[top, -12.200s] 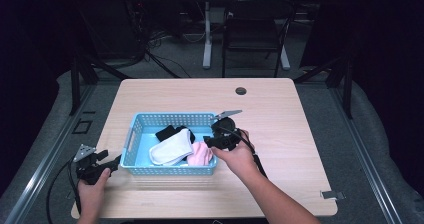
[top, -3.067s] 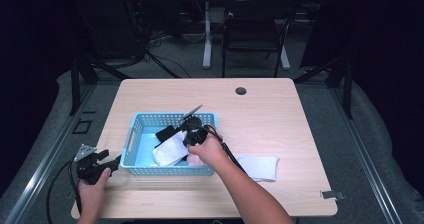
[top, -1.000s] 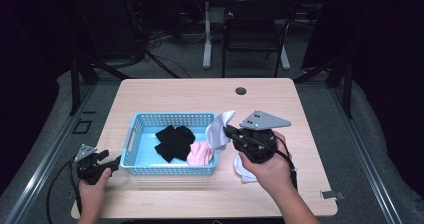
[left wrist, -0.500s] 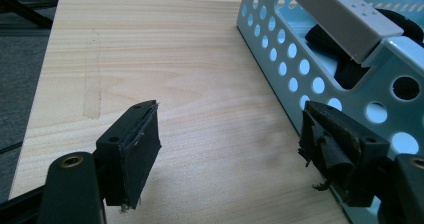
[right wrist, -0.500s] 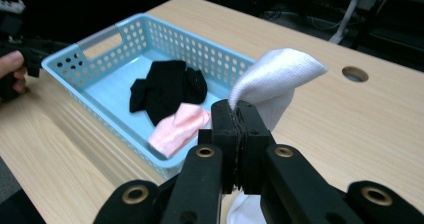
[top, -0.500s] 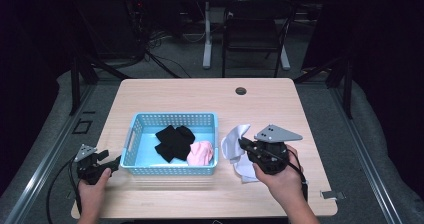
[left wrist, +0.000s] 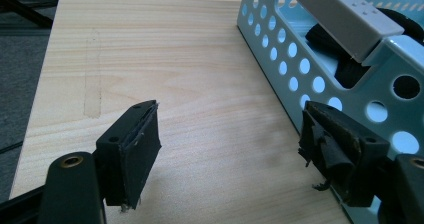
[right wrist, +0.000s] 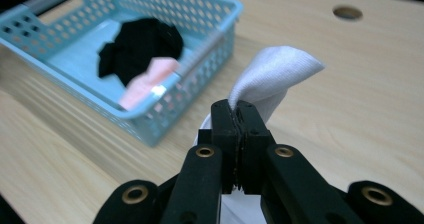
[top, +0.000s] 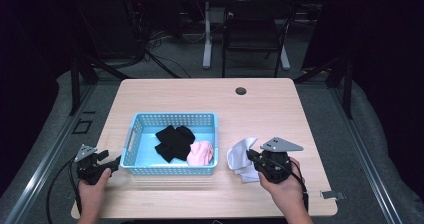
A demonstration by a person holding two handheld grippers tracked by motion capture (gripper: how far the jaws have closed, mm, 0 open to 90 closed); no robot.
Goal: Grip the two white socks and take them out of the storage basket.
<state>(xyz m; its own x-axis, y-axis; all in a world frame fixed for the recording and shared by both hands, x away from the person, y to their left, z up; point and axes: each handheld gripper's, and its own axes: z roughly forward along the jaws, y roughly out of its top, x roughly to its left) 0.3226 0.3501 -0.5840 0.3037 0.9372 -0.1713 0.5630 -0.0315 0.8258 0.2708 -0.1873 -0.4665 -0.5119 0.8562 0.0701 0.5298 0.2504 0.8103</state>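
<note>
Right tongs (right wrist: 236, 115) pinch a white cloth (right wrist: 272, 76) beside the blue basket (top: 172, 120). Left tongs (left wrist: 235, 154) gape, holding nothing (bench (top: 200, 96) beneath).

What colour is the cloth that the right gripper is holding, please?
White. The cloth pinched in the right gripper shows best in the right gripper view.

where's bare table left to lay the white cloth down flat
Widest bare patch: the far strip of the table between the blue basket and the round hole. Also open: the right edge beyond the right gripper, shut on the white cloth. Crowded: the basket's left end, where the left gripper sits close.
</note>
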